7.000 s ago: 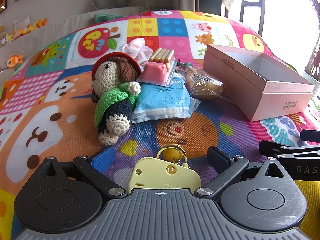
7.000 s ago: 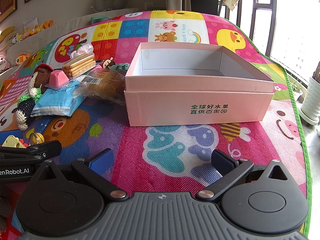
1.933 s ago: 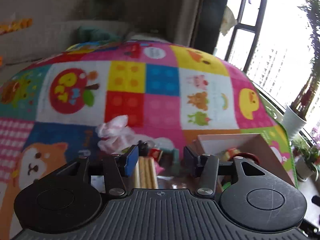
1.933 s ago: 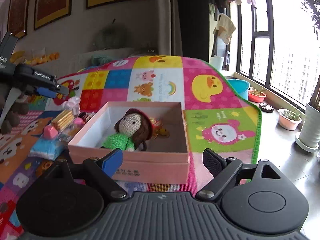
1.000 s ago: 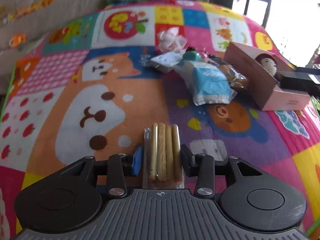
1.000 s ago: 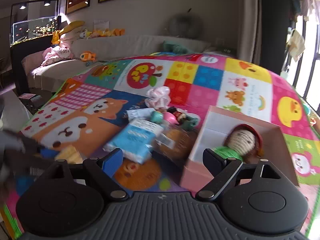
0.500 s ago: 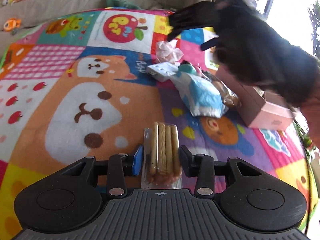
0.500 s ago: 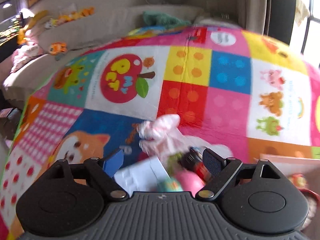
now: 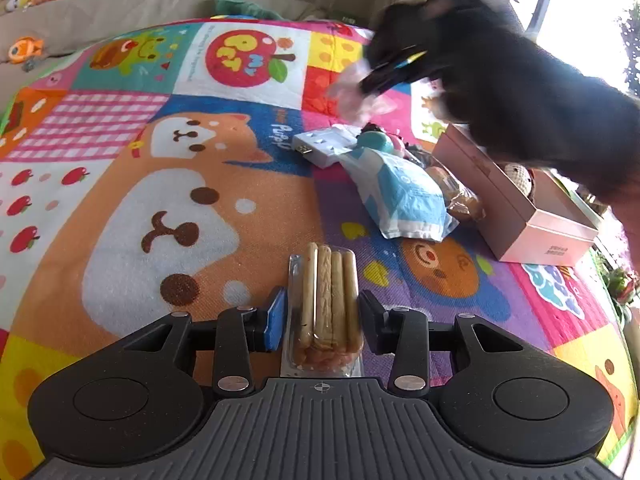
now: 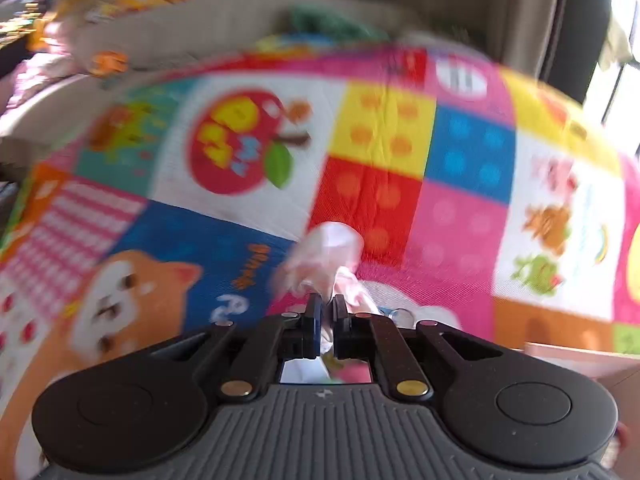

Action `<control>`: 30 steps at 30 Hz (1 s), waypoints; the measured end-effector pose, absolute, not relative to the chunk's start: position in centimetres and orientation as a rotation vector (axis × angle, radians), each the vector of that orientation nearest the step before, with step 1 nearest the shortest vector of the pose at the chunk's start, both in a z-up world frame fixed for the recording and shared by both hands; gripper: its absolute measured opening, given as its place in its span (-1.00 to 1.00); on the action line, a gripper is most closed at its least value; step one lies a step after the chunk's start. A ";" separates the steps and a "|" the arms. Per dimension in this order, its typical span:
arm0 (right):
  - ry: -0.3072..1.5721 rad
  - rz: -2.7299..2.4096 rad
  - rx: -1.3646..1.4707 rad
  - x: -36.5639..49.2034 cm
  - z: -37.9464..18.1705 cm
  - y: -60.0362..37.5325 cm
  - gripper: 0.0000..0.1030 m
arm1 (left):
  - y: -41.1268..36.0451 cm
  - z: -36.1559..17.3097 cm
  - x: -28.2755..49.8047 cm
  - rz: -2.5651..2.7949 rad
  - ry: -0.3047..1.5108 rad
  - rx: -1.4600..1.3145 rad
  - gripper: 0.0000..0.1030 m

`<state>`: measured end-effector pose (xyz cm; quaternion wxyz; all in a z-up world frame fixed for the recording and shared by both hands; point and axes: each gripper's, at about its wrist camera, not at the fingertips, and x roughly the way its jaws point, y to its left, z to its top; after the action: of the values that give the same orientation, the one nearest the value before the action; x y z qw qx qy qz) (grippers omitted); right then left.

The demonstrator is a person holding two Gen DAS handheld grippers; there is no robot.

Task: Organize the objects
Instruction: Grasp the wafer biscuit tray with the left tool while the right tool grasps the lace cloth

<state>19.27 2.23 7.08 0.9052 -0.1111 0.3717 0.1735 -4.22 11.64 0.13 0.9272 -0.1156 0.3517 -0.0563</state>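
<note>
Between the two hand-held grippers lie a white power strip (image 9: 326,145), a blue-and-white snack bag (image 9: 404,200) and a wrapped bun (image 9: 460,196), crowded beside the pink box (image 9: 532,232), where a crocheted doll (image 9: 518,178) shows. The left hand-held gripper (image 9: 322,312) grasps a clear pack of biscuit sticks (image 9: 328,300) low over the mat. The right hand-held gripper (image 10: 325,312) has just clenched on a crumpled pink wrapper (image 10: 324,256), blurred. A patchwork cartoon play mat (image 9: 180,200) covers the floor; a beige sofa (image 9: 120,4) stands behind.
</note>
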 end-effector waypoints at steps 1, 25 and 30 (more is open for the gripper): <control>0.746 0.388 -0.239 17.6 8.1 1.4 -0.91 | 11.5 0.2 -4.2 -0.112 0.723 -0.236 -0.16; 0.793 0.520 -0.059 9.4 8.7 -5.7 0.33 | 8.9 0.4 -2.1 -0.103 0.758 -0.199 -0.19; 0.823 0.460 -0.093 16.9 5.3 1.4 0.48 | 9.7 0.3 -2.8 -0.138 0.751 -0.241 -0.18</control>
<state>16.88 1.44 5.33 0.8898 -0.0448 0.3965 0.2215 -2.76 9.71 0.26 0.9209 -0.1174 0.3657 -0.0670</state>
